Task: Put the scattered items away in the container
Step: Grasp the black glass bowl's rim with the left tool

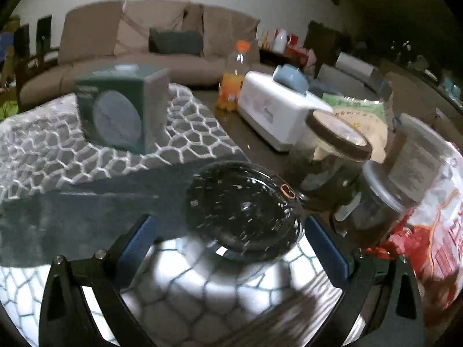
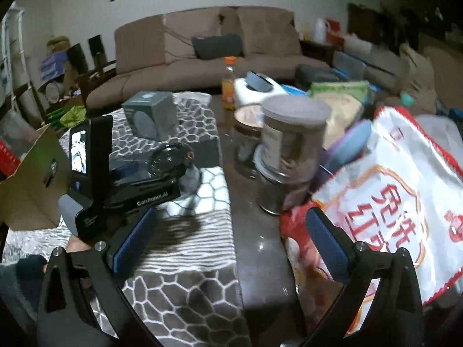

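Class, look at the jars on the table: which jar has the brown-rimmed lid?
The jar farther back, nearest the white box. Its lid has a brown rim; the nearer jar has a pale lid.

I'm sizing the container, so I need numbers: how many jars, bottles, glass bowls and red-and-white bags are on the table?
Jars: 3 (brown-lidded jar, grey-lidded jar, lower jar beneath it)
Bottles: 1 (orange-capped bottle)
Glass bowls: 1 (glass bowl)
Red-and-white bags: 1 (red-and-white bag)
Total: 6
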`<state>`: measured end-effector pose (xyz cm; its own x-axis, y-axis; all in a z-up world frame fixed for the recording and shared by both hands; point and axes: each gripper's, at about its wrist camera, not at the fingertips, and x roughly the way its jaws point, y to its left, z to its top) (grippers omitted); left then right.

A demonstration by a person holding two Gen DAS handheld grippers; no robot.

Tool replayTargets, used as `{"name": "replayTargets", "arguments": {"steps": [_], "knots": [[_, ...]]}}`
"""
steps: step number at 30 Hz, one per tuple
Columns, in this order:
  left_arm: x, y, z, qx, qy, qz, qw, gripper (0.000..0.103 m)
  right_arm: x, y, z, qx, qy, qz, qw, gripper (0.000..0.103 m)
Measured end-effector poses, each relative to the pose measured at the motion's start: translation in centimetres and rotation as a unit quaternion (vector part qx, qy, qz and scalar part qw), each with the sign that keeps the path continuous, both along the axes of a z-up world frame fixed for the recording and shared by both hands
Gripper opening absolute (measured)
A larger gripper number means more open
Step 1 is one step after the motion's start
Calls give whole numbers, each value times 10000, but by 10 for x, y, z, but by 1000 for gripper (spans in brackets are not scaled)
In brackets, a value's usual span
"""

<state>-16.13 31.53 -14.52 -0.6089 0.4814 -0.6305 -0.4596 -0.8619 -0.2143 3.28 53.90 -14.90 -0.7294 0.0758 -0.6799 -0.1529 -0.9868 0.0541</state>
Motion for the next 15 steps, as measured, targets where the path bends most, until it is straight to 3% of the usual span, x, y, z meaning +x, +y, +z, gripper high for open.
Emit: {"name": "replayTargets", "arguments": {"steps": [2, 7, 10, 15], "knots": [[-4, 7, -3, -100, -115, 17, 9999, 91, -1, 4, -1, -98, -44, -31, 9999, 103], [-8, 10, -7, -203, -294, 174, 9992, 88, -3, 0, -1, -171, -68, 61, 9998, 103], [2, -2, -5, -231, -213, 203, 9993, 88, -4, -7, -1, 7, -81, 151, 9999, 103], [37, -44, 14, -243, 16, -53, 9997, 87, -6, -11, 2, -141, -44, 238, 9996, 103]]}}
